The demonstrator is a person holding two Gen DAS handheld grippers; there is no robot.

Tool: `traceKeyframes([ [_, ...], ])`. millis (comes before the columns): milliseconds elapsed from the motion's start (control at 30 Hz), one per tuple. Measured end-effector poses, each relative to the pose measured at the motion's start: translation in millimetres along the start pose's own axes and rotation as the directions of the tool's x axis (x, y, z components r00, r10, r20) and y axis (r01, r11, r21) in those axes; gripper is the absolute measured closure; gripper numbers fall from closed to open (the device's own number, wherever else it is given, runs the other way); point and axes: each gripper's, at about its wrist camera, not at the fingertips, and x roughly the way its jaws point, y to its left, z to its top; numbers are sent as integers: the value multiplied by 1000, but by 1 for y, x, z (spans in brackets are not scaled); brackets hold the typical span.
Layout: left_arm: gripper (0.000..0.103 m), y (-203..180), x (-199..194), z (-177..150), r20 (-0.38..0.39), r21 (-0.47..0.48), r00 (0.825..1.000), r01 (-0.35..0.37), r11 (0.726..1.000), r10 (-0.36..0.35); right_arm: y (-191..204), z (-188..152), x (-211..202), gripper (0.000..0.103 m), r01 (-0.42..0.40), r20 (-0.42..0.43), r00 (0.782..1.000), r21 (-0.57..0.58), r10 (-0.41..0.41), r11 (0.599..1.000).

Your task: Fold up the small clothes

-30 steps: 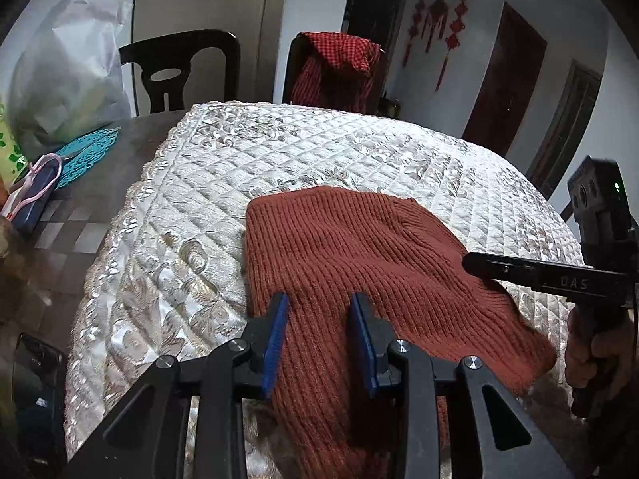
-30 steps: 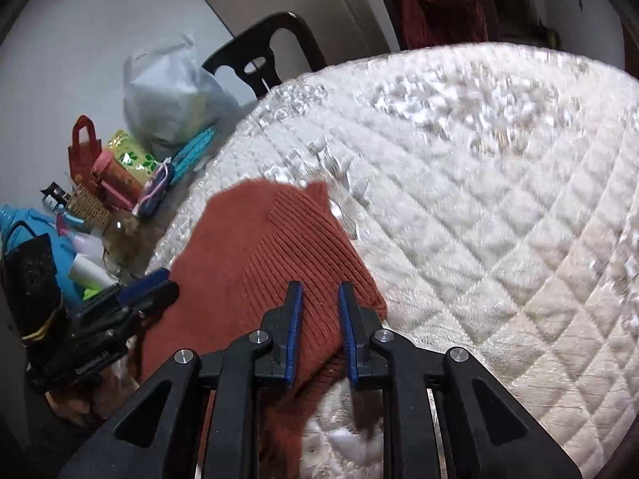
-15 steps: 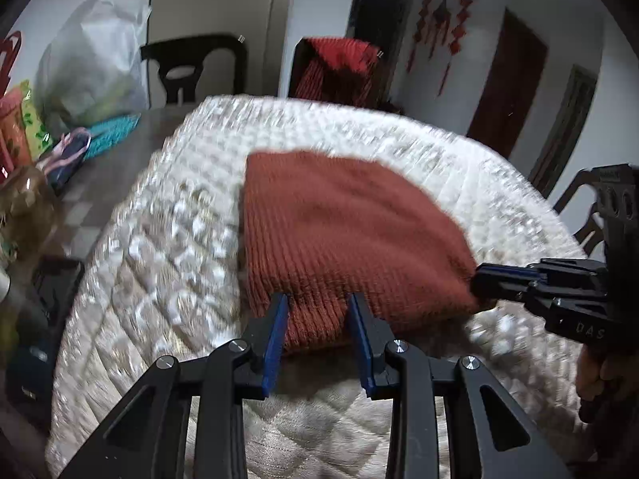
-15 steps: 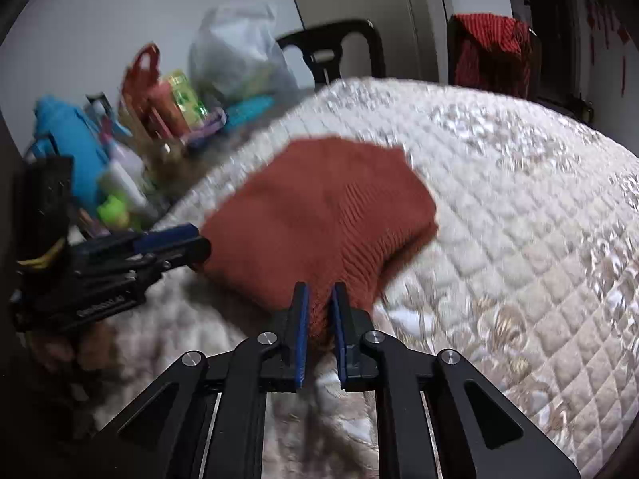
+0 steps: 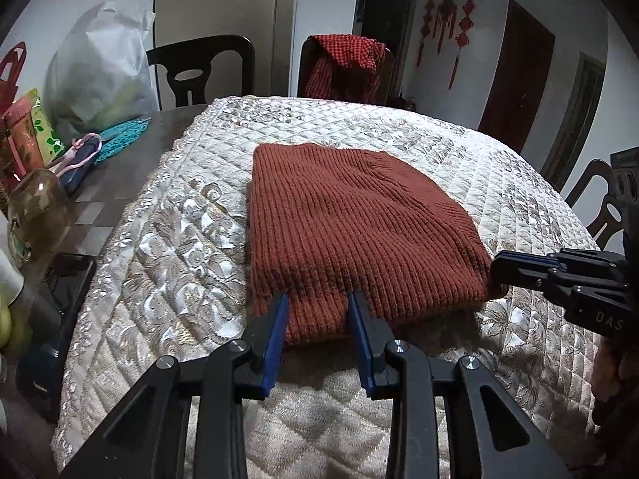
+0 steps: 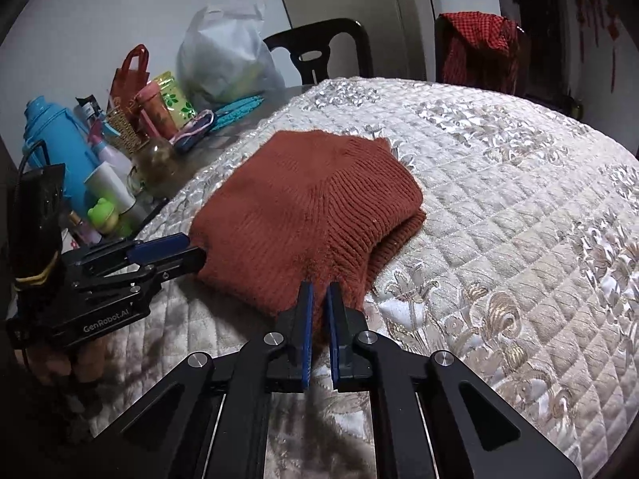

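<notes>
Rust-red ribbed knit sweater (image 5: 351, 231) lies doubled over on the cream quilted satin cover (image 5: 167, 263) spread across the tabletop, its folded bulk sitting toward the near edge. The right claw (image 6: 318, 299) pinches the near right corner of the knit between narrowly spaced blue pads, so it looks closed on the fabric, likely to keep both layers aligned. The left claw (image 5: 317, 307) stands with its blue pads apart, straddling the near left hem; the wool sits between them without being squeezed, which suggests it has either let go or is about to grip. Holding the two near corners this way would keep the fold square while the edge is set down.

Writing is legible on the tools only: "GenRobot.AI" on the left handle in the right wrist view, and "DAS" on the right handle in the left wrist view. Bottles, a blue flask (image 6: 60, 147) and a white plastic bag (image 5: 96, 80) crowd the bare wood beside the cover; their labels are too small to read.
</notes>
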Motion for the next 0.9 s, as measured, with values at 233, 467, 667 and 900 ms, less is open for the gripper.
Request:
traceKeyframes([
  [233, 69, -2, -11, -9, 8, -8, 999, -33, 999, 33, 0, -11, -8, 97, 11, 3, 1000, 14, -11, 1000],
  [467, 60, -8, -19, -18, 10, -4, 999, -42, 999, 42, 3, -22, -21, 87, 43, 14, 999, 14, -43, 999],
  [667, 56, -11, -27, -28, 6, 7, 999, -49, 999, 49, 11, -34, -30, 76, 68, 19, 998, -18, -67, 998],
  [900, 54, -10, -24, -40, -16, 13, 998, -58, 998, 58, 12, -45, -29, 75, 102, 10, 995, -24, -102, 995],
])
